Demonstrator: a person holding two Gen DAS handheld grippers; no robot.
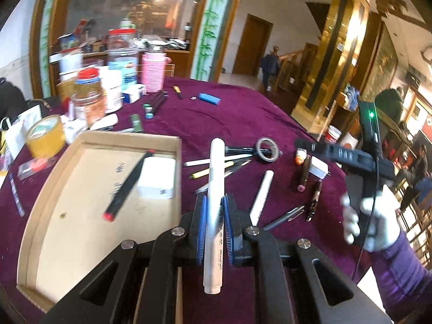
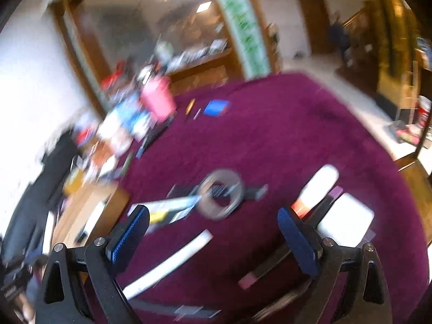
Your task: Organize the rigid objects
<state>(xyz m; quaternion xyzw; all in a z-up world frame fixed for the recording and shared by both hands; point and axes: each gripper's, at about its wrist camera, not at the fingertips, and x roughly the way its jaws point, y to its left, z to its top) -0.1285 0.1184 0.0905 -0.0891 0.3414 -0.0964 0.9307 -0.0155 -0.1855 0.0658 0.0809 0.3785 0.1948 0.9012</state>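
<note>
Both wrist views look steeply down, close over the purple tablecloth (image 1: 243, 113), sharing the tape ring (image 1: 267, 149).

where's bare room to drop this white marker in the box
Free: the cardboard box floor left of the black marker, down to its near wall. Crowded: the far right corner, where the white block sits under that marker.

The counter (image 1: 243, 113) wears a plain deep-purple cloth. The left gripper (image 1: 215, 210) is black with blue ribbed pads, and so is the right gripper (image 2: 213, 232). The marker (image 1: 214, 189) is white with dark lettering. At nine o'clock, the cardboard tray (image 1: 40, 202) is tan, and its pen (image 1: 127, 186) is black with red ends. At eleven o'clock stands a pink ribbed cup (image 1: 153, 73). The glove (image 1: 378, 226) is white, the sleeve (image 1: 399, 270) purple.
</note>
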